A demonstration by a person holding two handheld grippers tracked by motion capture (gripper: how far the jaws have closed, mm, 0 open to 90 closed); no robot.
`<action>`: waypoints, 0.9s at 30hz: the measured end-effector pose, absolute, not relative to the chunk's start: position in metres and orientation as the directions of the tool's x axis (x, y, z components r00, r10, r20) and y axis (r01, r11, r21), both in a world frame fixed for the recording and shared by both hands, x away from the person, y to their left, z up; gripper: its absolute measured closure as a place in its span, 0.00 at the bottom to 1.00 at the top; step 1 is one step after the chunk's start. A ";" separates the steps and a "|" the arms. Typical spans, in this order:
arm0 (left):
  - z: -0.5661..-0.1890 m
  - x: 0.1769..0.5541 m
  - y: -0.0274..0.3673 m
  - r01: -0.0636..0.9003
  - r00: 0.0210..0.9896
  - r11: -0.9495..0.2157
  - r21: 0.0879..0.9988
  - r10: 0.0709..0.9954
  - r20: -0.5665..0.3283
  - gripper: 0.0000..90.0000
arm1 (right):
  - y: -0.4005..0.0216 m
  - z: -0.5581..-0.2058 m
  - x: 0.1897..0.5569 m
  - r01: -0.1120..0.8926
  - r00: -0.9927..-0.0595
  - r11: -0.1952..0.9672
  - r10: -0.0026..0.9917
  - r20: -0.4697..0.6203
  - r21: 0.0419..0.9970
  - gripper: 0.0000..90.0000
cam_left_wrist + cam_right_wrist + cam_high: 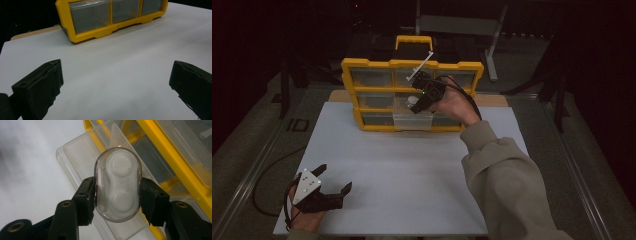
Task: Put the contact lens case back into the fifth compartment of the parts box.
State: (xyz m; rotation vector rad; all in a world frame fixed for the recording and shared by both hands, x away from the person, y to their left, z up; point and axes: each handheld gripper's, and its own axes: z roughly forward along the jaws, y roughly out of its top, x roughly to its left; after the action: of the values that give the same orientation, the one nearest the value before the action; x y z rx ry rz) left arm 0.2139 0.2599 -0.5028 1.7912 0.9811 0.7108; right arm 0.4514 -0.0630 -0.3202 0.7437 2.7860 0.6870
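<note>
white table [402, 175], yellow drawer organizer [412, 64], dark room

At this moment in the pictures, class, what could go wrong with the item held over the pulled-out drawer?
1. The right claw pinches the smooth, rounded clear case only at its sides, so it might slip or twist free.
2. The case hangs near the edge of the open drawer; released carelessly, it could catch the rim or land on the white board.
</note>
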 end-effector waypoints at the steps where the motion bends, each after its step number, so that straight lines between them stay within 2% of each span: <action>1: -0.503 0.214 0.260 0.312 0.512 -0.237 0.920 0.858 0.048 0.00 | -0.063 -0.320 0.452 0.427 -0.859 0.768 0.509 -0.050 0.477 0.54; 12: -0.503 0.214 0.259 0.311 0.512 -0.238 0.920 0.858 0.049 0.00 | -0.066 -0.323 0.454 0.453 -0.841 0.752 0.538 -0.049 0.478 0.52; 17: -0.503 0.214 0.259 0.312 0.510 -0.238 0.920 0.859 0.049 0.00 | -0.069 -0.322 0.453 0.453 -0.836 0.735 0.546 -0.045 0.506 0.39; 22: -0.503 0.214 0.259 0.312 0.509 -0.237 0.920 0.860 0.049 0.00 | -0.073 -0.319 0.450 0.442 -0.830 0.726 0.554 -0.067 0.527 0.19; 27: -0.503 0.214 0.259 0.311 0.508 -0.237 0.920 0.860 0.050 0.00 | -0.079 -0.316 0.447 0.443 -0.820 0.711 0.567 -0.072 0.546 0.11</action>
State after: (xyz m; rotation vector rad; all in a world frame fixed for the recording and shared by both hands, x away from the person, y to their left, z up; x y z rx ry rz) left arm 0.2140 0.2586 -0.5026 1.7897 0.9821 0.7153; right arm 0.4474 -0.0787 -0.3158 0.8058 2.6837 0.7674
